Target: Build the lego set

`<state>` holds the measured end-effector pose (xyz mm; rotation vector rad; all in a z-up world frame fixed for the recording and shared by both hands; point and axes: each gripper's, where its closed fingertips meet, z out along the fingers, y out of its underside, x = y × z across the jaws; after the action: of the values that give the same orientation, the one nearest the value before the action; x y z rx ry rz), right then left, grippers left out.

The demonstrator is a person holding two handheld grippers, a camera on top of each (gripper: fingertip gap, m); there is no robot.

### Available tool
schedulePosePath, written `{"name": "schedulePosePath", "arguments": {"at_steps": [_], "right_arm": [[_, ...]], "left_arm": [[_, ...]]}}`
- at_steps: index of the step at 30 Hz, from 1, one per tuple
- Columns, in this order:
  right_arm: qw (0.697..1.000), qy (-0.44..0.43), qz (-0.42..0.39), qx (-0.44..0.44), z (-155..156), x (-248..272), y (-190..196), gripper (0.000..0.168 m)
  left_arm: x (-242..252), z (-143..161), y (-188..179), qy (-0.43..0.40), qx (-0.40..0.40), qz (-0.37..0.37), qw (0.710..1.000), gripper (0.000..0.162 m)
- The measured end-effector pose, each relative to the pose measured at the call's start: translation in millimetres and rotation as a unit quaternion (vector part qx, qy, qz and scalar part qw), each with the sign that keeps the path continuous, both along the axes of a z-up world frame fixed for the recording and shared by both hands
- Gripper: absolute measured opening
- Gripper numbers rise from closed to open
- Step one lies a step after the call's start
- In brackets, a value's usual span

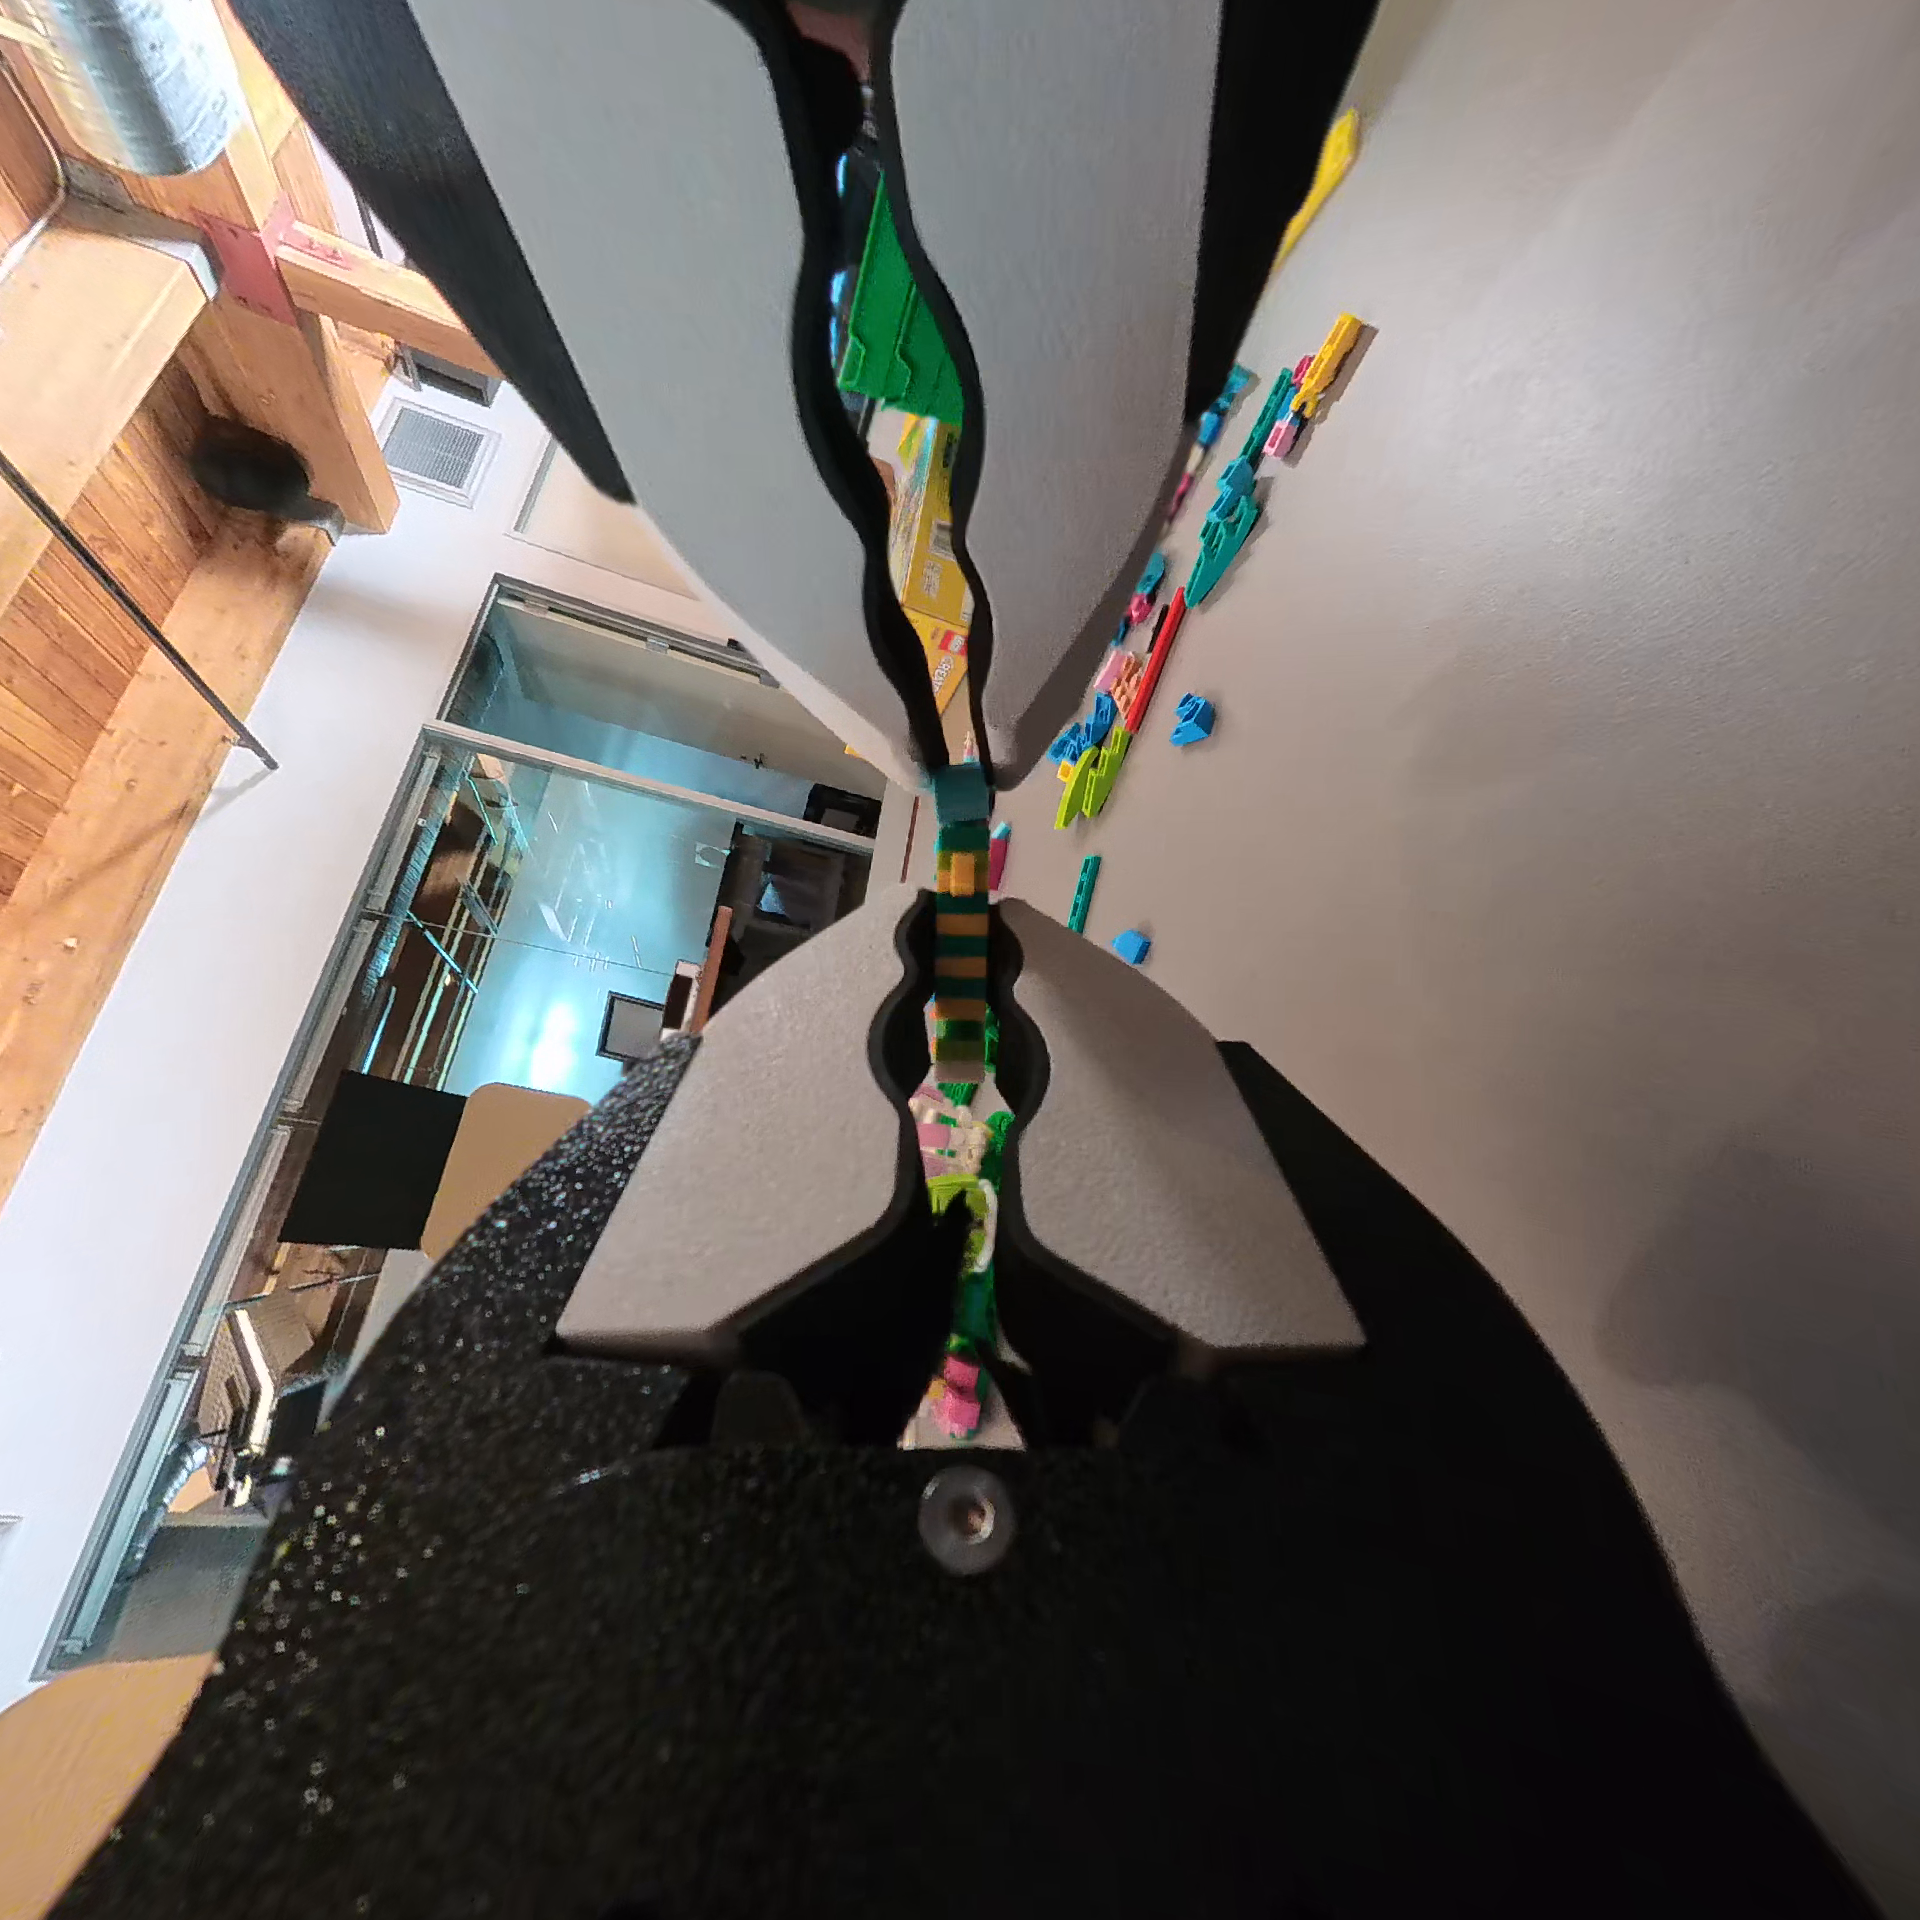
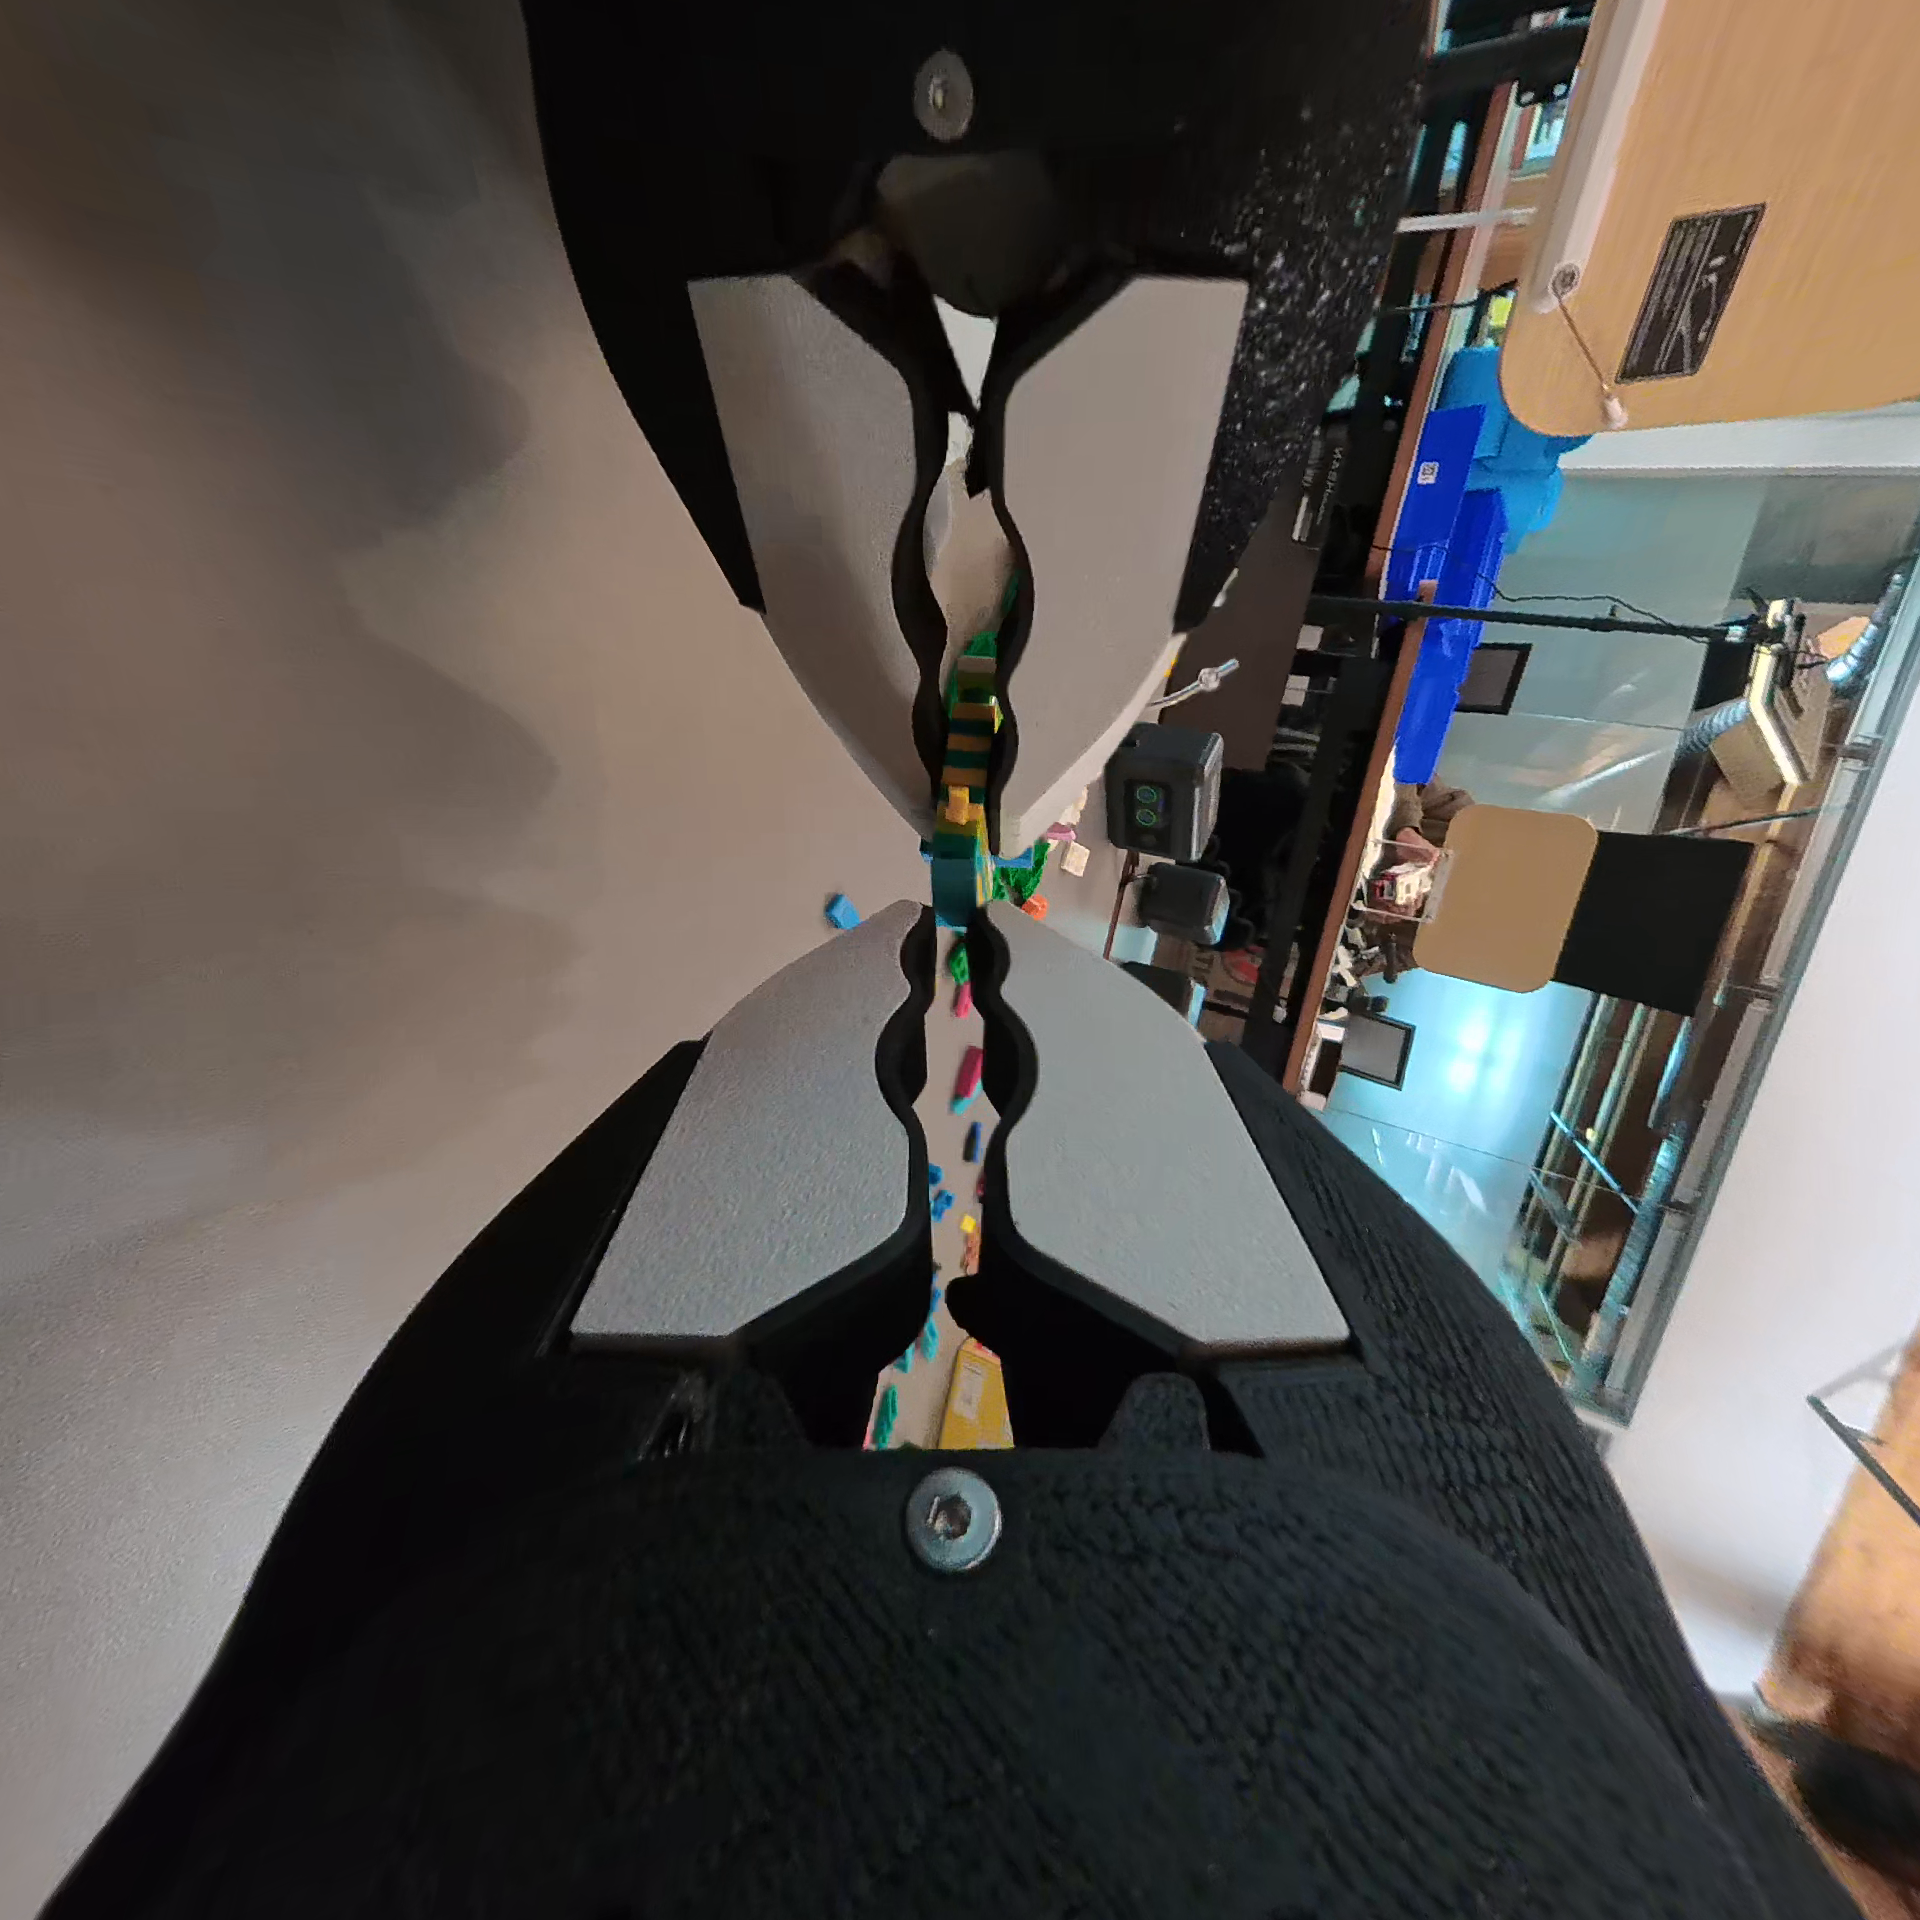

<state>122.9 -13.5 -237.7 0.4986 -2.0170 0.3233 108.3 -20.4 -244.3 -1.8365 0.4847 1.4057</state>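
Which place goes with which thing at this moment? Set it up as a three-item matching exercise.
Things:
1. striped stack
2. teal brick
3. blue brick

Places:
A. lying loose on the table
B. gripped in the left tool
C. pinched at the tips of the right tool

Pairs: 1-B, 2-C, 3-A
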Motion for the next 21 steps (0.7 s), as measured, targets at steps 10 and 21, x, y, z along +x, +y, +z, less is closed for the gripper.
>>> {"name": "schedulePosePath", "arguments": {"at_steps": [10,21], "right_arm": [[0.999,0.023,-0.023,0.007,1,-7,-1,0.004],[0.997,-0.007,-0.056,-0.046,-2,-17,-1,0.007]], "left_arm": [[-6,0,-2,-0.005,0.003,0.017,1.000,0.006],[-16,-8,-2,-0.115,0.042,0.004,0.992,0.007]]}}
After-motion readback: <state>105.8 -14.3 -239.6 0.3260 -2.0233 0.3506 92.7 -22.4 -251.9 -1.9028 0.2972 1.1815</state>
